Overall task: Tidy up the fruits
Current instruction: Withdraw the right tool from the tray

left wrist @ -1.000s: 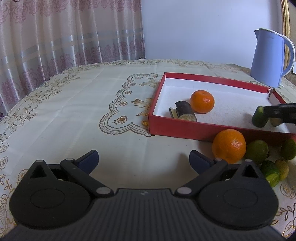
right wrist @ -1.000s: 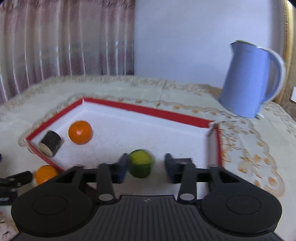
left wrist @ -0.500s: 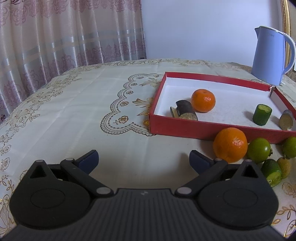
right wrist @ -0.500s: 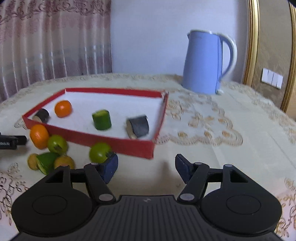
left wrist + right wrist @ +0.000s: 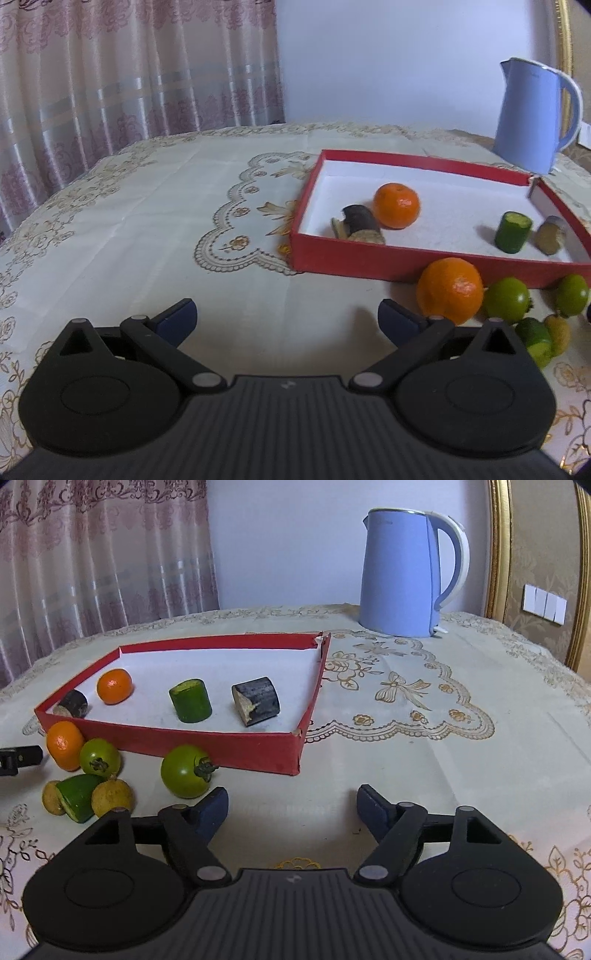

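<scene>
A red tray point(image 5: 229, 744) point(image 5: 406, 260) with a white floor holds an orange point(image 5: 114, 686) point(image 5: 396, 205), a green cucumber chunk point(image 5: 191, 700) point(image 5: 512, 232) and two dark cut pieces point(image 5: 255, 700) point(image 5: 72, 704). In front of the tray lie another orange point(image 5: 64, 745) point(image 5: 450, 290), two green round fruits point(image 5: 185, 771) point(image 5: 99, 757), a green wedge point(image 5: 77, 797) and small yellowish fruits point(image 5: 112, 796). My right gripper point(image 5: 291, 810) hovers over bare cloth, its jaws opening with nothing between them. My left gripper point(image 5: 286, 321) stands open and empty left of the loose fruit.
A blue electric kettle point(image 5: 402, 572) point(image 5: 532, 114) stands behind the tray. A cream embroidered cloth point(image 5: 147, 221) covers the table. Curtains point(image 5: 110, 74) hang at the back left, and a gold-framed wall panel point(image 5: 535, 572) is on the right.
My right gripper let go of the green cucumber chunk in the tray, drew back out over the tray's front wall to the cloth, and its jaws spread wider. The left gripper kept still.
</scene>
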`<state>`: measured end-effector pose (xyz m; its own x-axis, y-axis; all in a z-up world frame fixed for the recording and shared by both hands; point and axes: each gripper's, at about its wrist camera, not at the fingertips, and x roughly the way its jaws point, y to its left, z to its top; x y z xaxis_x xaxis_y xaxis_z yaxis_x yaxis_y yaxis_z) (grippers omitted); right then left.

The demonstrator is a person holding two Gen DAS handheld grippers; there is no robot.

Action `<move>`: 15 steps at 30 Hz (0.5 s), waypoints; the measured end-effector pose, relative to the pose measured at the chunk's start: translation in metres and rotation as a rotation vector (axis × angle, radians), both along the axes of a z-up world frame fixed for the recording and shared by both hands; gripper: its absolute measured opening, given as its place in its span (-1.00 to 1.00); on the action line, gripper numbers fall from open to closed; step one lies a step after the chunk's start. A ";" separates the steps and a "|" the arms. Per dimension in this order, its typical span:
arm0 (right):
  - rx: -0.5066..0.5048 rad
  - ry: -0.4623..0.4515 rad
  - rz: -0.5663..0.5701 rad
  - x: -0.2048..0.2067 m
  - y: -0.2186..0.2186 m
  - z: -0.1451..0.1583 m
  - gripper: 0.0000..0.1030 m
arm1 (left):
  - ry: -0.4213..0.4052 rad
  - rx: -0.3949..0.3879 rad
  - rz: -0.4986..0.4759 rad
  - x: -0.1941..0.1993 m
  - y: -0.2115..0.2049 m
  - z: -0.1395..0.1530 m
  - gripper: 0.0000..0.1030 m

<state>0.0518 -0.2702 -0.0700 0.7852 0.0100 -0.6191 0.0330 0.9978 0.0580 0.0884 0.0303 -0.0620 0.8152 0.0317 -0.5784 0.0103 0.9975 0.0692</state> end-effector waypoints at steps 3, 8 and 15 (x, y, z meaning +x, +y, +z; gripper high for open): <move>0.012 0.000 0.006 0.000 -0.001 0.000 0.57 | -0.012 0.005 -0.034 -0.003 -0.004 0.001 1.00; 0.009 0.003 0.014 0.001 0.000 0.000 0.62 | -0.031 -0.044 -0.077 -0.012 -0.006 0.007 1.00; 0.014 0.003 0.017 0.001 0.000 0.000 0.65 | -0.050 -0.088 -0.140 -0.015 -0.020 0.020 1.00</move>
<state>0.0526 -0.2704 -0.0700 0.7832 0.0319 -0.6210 0.0160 0.9973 0.0715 0.0735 0.0103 -0.0424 0.8357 -0.1331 -0.5328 0.1486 0.9888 -0.0140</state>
